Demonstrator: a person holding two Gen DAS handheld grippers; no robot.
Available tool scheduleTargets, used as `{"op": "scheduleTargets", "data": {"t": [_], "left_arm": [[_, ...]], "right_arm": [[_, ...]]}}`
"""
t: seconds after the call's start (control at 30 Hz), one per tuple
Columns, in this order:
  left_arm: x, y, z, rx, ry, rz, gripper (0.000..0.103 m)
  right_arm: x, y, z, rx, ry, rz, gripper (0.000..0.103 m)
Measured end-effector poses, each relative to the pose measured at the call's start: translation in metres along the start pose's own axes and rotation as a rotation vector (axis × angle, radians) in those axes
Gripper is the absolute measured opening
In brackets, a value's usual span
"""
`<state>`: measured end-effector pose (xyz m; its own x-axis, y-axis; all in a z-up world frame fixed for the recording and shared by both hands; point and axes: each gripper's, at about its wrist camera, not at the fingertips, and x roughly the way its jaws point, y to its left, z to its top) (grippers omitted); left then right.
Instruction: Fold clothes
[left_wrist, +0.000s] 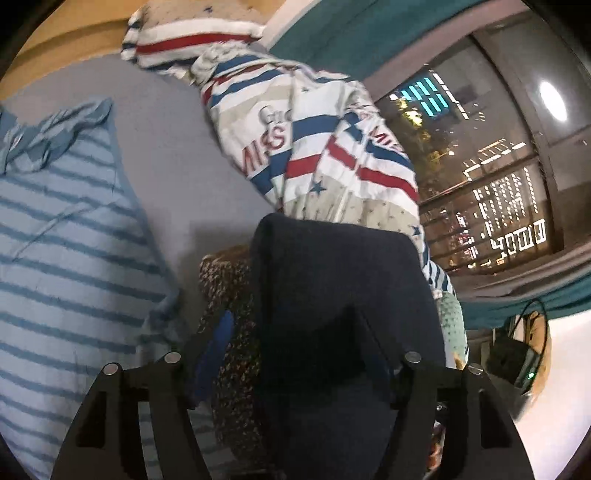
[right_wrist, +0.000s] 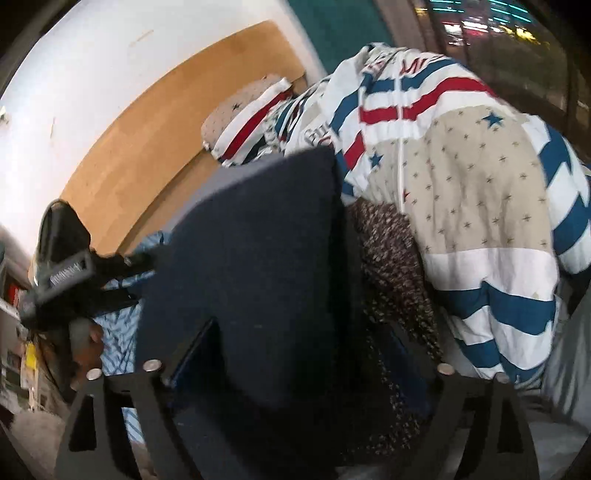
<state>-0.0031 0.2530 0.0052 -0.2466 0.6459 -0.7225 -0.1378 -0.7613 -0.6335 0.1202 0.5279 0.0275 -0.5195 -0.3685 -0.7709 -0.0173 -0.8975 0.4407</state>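
Observation:
A thick folded navy garment (left_wrist: 332, 280) (right_wrist: 251, 236) lies against a brown speckled garment (left_wrist: 229, 295) (right_wrist: 395, 258), above a grey bed sheet (left_wrist: 166, 147). My left gripper (left_wrist: 291, 317) has this bundle filling the wide gap between its fingers: the brown cloth is toward the left finger and the navy cloth covers most of the right one. My right gripper (right_wrist: 299, 328) takes the bundle the same way, with its blue-padded left finger (right_wrist: 192, 350) pressed on the navy cloth. In the right wrist view the left gripper (right_wrist: 147, 260), held by a hand, meets the navy garment's left edge.
A blue striped pillow (left_wrist: 66, 258) lies on the left of the bed. A bunched quilt with red and blue stripes (left_wrist: 314, 147) (right_wrist: 461, 184) lies behind the bundle. Beyond are a wooden headboard (right_wrist: 147, 147), a teal curtain (left_wrist: 351, 29) and a dark window (left_wrist: 480, 166).

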Motion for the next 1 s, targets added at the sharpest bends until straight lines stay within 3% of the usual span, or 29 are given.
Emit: {"op": "scheduleTargets", "data": {"t": [0.07, 0.13, 0.27, 0.37, 0.53, 0.63, 0.7, 0.8, 0.87, 1.0], "left_arm": [[0.005, 0.006, 0.001, -0.037, 0.031, -0.007, 0.077], [0.011, 0.011, 0.001, -0.076, 0.07, -0.028, 0.077], [0.034, 0.004, -0.008, -0.096, 0.238, -0.221, 0.074], [0.033, -0.02, -0.014, 0.007, 0.215, -0.196, 0.069], [0.023, -0.06, -0.015, 0.146, 0.178, -0.208, 0.068], [0.044, -0.062, -0.014, 0.15, 0.226, -0.201, 0.068], [0.058, -0.056, -0.015, 0.132, 0.247, -0.153, 0.068], [0.057, -0.052, -0.015, 0.144, 0.235, -0.118, 0.069], [0.048, -0.054, -0.014, 0.171, 0.206, -0.105, 0.069], [0.023, -0.057, -0.012, 0.181, 0.117, -0.103, 0.07]], "right_arm": [[0.005, -0.009, -0.001, 0.047, 0.013, 0.073, 0.093], [0.01, -0.018, -0.002, 0.09, 0.023, 0.142, 0.082], [0.001, -0.027, -0.002, 0.111, -0.024, 0.213, 0.061], [-0.01, -0.024, 0.0, 0.107, -0.056, 0.229, 0.055], [-0.036, -0.015, 0.012, 0.07, -0.101, 0.188, 0.055], [-0.045, -0.014, 0.016, 0.051, -0.113, 0.137, 0.055], [-0.032, -0.026, 0.012, 0.081, -0.072, 0.121, 0.056], [-0.003, -0.05, 0.004, 0.176, 0.003, 0.171, 0.065], [0.004, -0.056, 0.001, 0.222, 0.0, 0.228, 0.073], [-0.011, -0.04, 0.007, 0.174, -0.058, 0.146, 0.082]]}}
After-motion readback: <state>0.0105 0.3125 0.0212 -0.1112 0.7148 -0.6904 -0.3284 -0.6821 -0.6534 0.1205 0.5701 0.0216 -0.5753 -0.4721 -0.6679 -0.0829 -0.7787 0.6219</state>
